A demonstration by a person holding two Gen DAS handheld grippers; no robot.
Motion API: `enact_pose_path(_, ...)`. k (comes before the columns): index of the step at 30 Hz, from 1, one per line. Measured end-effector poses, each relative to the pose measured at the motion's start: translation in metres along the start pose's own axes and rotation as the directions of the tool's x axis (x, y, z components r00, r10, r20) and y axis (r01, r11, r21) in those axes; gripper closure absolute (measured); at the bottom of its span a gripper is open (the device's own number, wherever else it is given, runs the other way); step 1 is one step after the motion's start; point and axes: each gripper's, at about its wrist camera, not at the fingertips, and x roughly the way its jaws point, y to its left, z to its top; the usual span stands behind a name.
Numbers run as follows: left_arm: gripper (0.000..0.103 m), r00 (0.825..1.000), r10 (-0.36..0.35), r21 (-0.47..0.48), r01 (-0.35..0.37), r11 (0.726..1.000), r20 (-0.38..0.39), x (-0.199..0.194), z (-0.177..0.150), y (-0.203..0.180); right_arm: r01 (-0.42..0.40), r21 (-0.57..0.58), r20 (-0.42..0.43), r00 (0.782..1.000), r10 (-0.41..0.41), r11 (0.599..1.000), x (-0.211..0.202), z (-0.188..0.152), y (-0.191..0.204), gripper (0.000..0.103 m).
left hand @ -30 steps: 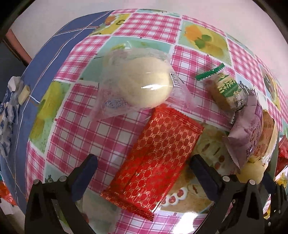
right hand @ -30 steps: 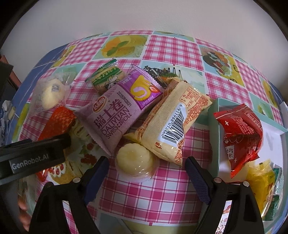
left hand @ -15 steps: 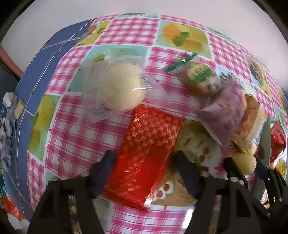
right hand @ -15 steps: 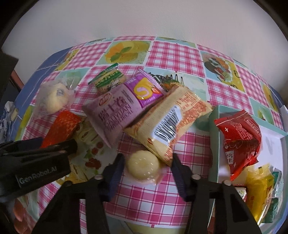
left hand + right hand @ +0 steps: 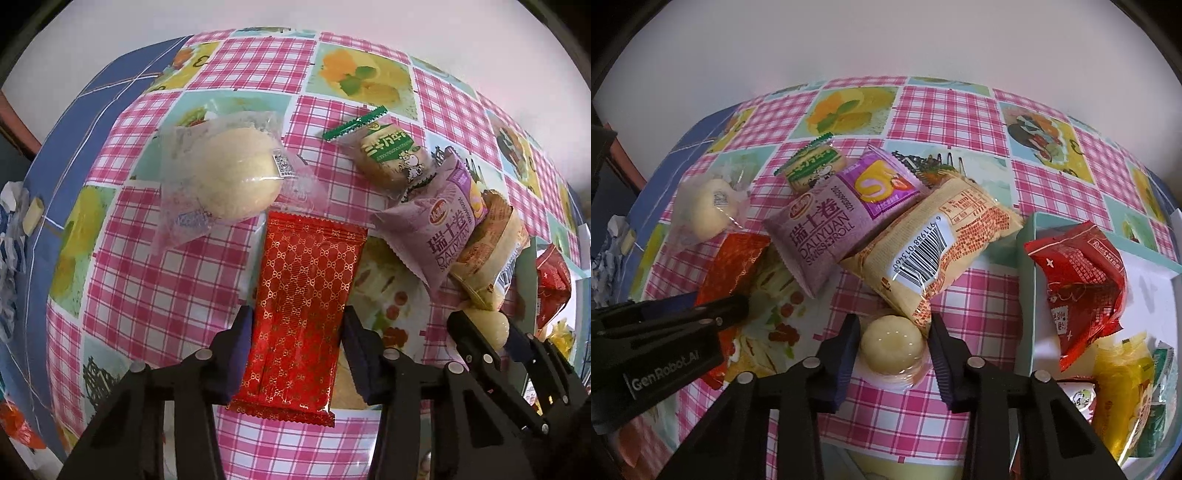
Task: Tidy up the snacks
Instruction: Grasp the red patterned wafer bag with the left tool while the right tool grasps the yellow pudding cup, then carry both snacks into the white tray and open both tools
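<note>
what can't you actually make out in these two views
- Tray, right wrist view: its far side is cut off by the picture edge, and the snacks at its bottom corner are crowded and partly hidden by the right gripper.
- Red gold-patterned packet, right wrist view: its lower half is hidden behind the left gripper.
- Pale jelly cup, left wrist view: mostly hidden by the right gripper's fingers.

Left gripper (image 5: 297, 341) jaws just closing from wide open, now pinching red gold-patterned packet (image 5: 301, 291) by its long edges. Right gripper (image 5: 893, 345) likewise closed down from wide, pads now against pale round jelly cup (image 5: 892, 345).
</note>
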Motion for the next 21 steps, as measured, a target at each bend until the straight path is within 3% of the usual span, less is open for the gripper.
enact_pose_path(11,0.055,0.998,-0.064,-0.031,0.064,0.997,0.001,-0.027,-0.015,0.02,-0.054,0.053,-0.004,0.998,0.055,0.997,-0.008,0.0,-0.01,0.064)
enact_pose_path(21,0.055,0.994,-0.087,-0.031,0.089,0.996,0.067,-0.066,-0.016,0.028,-0.089,0.09,0.03,0.996,0.087,0.992,-0.031,0.004,-0.018,0.066)
